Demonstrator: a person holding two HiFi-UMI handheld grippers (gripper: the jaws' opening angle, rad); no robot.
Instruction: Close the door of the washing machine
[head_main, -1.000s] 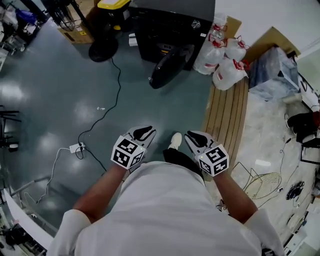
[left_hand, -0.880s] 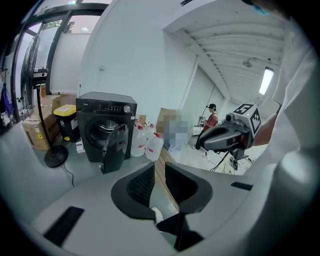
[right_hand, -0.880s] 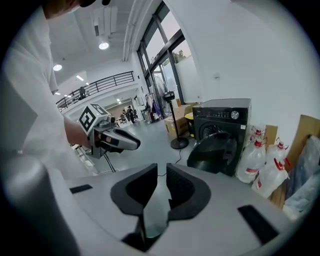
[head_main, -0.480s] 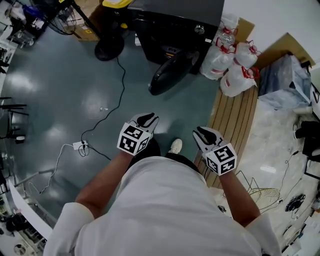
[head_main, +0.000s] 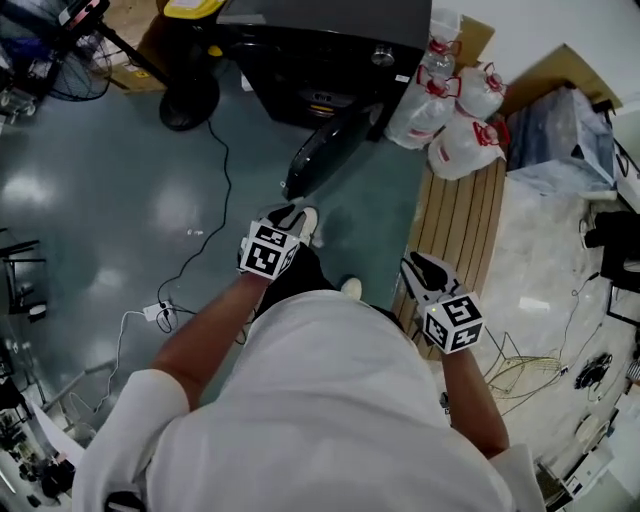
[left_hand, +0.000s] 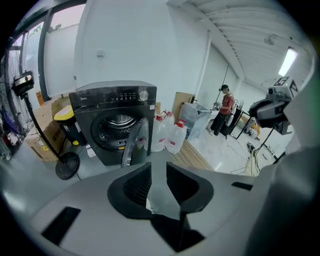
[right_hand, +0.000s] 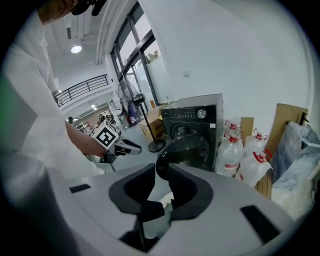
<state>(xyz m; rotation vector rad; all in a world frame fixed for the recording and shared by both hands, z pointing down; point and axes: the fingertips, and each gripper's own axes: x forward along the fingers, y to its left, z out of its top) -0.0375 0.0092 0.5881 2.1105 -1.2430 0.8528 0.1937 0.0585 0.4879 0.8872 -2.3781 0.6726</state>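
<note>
A black front-loading washing machine stands at the top of the head view. Its round door swings out towards me and stands open. The left gripper view shows the drum and the door edge-on. My left gripper is held out just short of the door's free edge, not touching it. Its jaws are drawn together to a narrow slit with nothing between them. My right gripper hangs back at my right side, likewise closed and empty. The right gripper view shows the door ahead.
Several water jugs stand right of the machine beside a slatted wooden board. A round black stand base and a cable lie on the grey floor at left. Another person stands far off.
The person has stepped towards the machine. The left gripper moved forward, close to the open door's edge. The right gripper stayed back by the body.
</note>
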